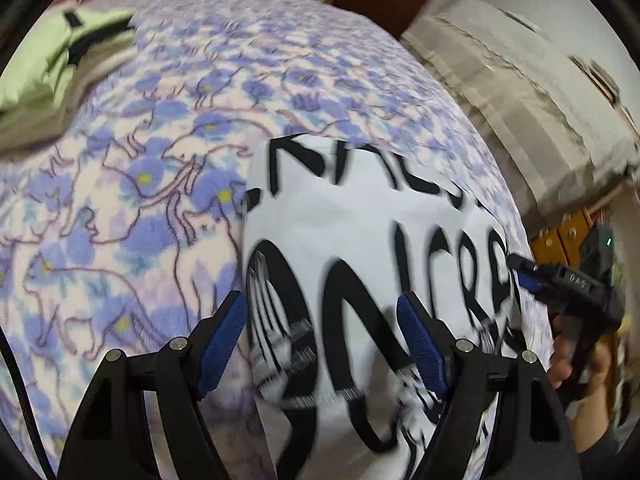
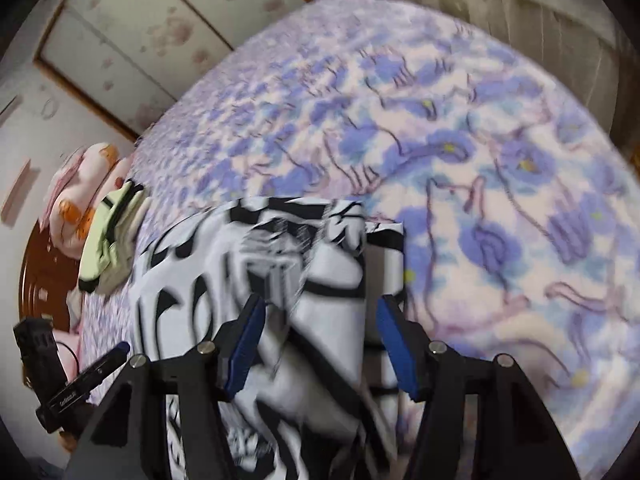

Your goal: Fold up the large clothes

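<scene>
A white garment with big black lettering (image 1: pixel 360 240) lies partly folded on a bed under a purple flowered blanket (image 1: pixel 140 184). My left gripper (image 1: pixel 322 300) hovers over the garment's left part, open, with nothing pressed between its blue pads. My right gripper (image 2: pixel 320 304) is open too. A raised fold of the same garment (image 2: pixel 312 264) lies loosely between its jaws, and the pads do not press on it. In the left wrist view the right gripper (image 1: pixel 522 270) sits at the garment's right edge, held by a hand (image 1: pixel 576 364).
A folded pale green garment (image 1: pixel 60 64) (image 2: pixel 112 240) lies at the far left of the bed. A pink and orange soft bundle (image 2: pixel 84 184) rests beyond it. Panelled doors (image 2: pixel 120 40) stand behind the bed. A beige covered bulk (image 1: pixel 520 100) flanks the bed's right side.
</scene>
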`<move>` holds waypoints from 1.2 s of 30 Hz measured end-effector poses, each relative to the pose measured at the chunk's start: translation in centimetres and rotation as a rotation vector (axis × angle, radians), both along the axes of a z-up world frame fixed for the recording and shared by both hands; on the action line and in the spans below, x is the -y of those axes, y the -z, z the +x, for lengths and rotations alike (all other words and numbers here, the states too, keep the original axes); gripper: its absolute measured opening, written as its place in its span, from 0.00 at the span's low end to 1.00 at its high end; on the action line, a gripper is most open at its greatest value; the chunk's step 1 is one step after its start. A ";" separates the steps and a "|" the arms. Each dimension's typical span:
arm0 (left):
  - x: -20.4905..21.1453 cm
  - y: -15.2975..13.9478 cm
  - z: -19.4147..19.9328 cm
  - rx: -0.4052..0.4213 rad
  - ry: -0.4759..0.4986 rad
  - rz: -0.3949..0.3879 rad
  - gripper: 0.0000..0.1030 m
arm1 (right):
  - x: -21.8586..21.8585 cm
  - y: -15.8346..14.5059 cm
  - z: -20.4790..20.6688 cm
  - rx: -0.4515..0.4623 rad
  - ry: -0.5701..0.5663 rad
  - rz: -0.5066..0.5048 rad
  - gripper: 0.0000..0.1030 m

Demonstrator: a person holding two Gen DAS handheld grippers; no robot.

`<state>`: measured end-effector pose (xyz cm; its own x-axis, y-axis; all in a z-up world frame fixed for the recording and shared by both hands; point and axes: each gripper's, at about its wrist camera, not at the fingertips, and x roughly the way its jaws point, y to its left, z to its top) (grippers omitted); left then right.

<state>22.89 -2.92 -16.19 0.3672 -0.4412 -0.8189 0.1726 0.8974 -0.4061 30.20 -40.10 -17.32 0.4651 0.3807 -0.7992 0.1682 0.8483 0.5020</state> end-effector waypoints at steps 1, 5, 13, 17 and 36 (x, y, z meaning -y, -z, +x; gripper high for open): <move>-0.2 0.7 0.7 -0.019 -0.005 -0.011 0.74 | 0.1 0.8 0.6 -0.006 0.003 0.029 0.56; -0.5 2.0 2.2 -0.041 -0.021 -0.083 0.74 | -0.9 0.6 0.6 0.029 -0.052 -0.034 0.04; 2.7 3.0 3.0 0.039 -0.010 0.052 0.73 | -0.9 3.9 0.7 0.002 -0.021 -0.180 0.04; 2.2 3.0 3.2 0.019 -0.021 0.045 0.74 | -0.7 3.6 0.8 -0.006 -0.025 -0.180 0.09; 1.8 -5.1 -4.8 0.090 0.003 0.154 0.78 | -5.2 -5.8 -8.2 0.071 -0.136 -0.314 0.55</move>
<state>18.13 -4.68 -11.12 0.4414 -0.3141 -0.8406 0.2047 0.9473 -0.2465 22.02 -34.89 -11.52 0.4858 0.1842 -0.8545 0.0168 0.9754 0.2198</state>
